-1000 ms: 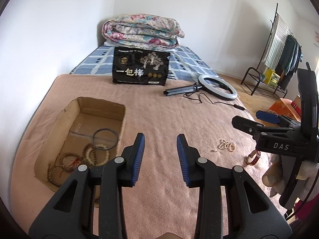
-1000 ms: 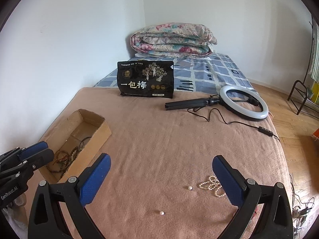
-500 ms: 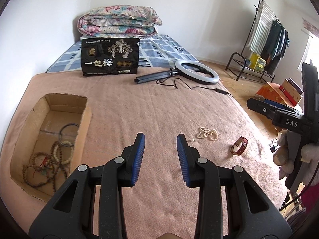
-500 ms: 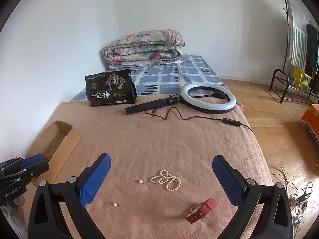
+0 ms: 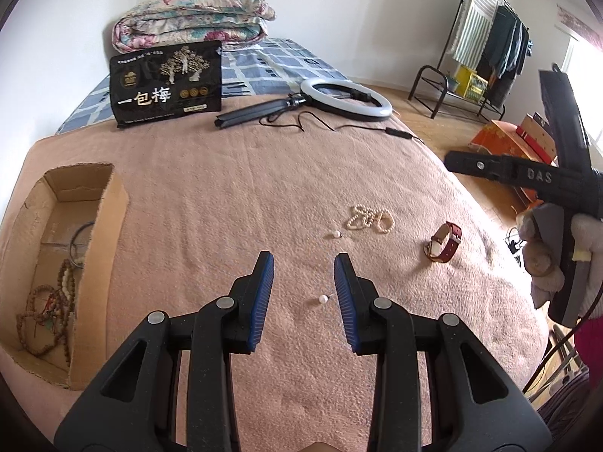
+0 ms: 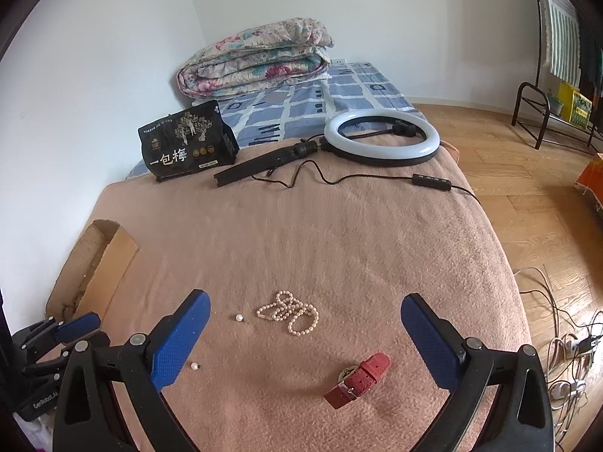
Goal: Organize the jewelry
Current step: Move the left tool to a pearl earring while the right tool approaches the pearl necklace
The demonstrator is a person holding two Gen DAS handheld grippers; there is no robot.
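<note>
Lying at the far left of the pink blanket [image 5: 233,196], a cardboard box [image 5: 109,226] holds brown bead strings [image 5: 41,309] and a dark ring [image 5: 81,239]. Behind it, a black snack bag [image 5: 166,83] stands against a folded quilt [image 5: 192,15].

Next comes the left gripper [image 5: 303,293], released, its blue pads [image 5: 264,293] parted and holding nothing. One loose pearl [image 5: 323,299] lies on the blanket between those pads, close to the right one. A second pearl [image 5: 336,234] lies farther ahead, just beside a coiled pearl strand [image 5: 369,218]. Right of the strand, apart from it, a red-strapped watch [image 5: 444,241] rests on the blanket. At the back, a ring light [image 5: 346,94] with its folded stand and cord lies flat.

On the far right, the right gripper [image 6: 305,335] hangs spread wide, gripping nothing. In its own view the strand [image 6: 290,312] and the watch [image 6: 358,378] both lie between its pads [image 6: 181,342], the watch nearer the camera, and the two pearls [image 6: 239,317] sit by its left pad. A clothes rack [image 5: 490,37] stands on the wooden floor [image 6: 527,188] beyond the bed.
</note>
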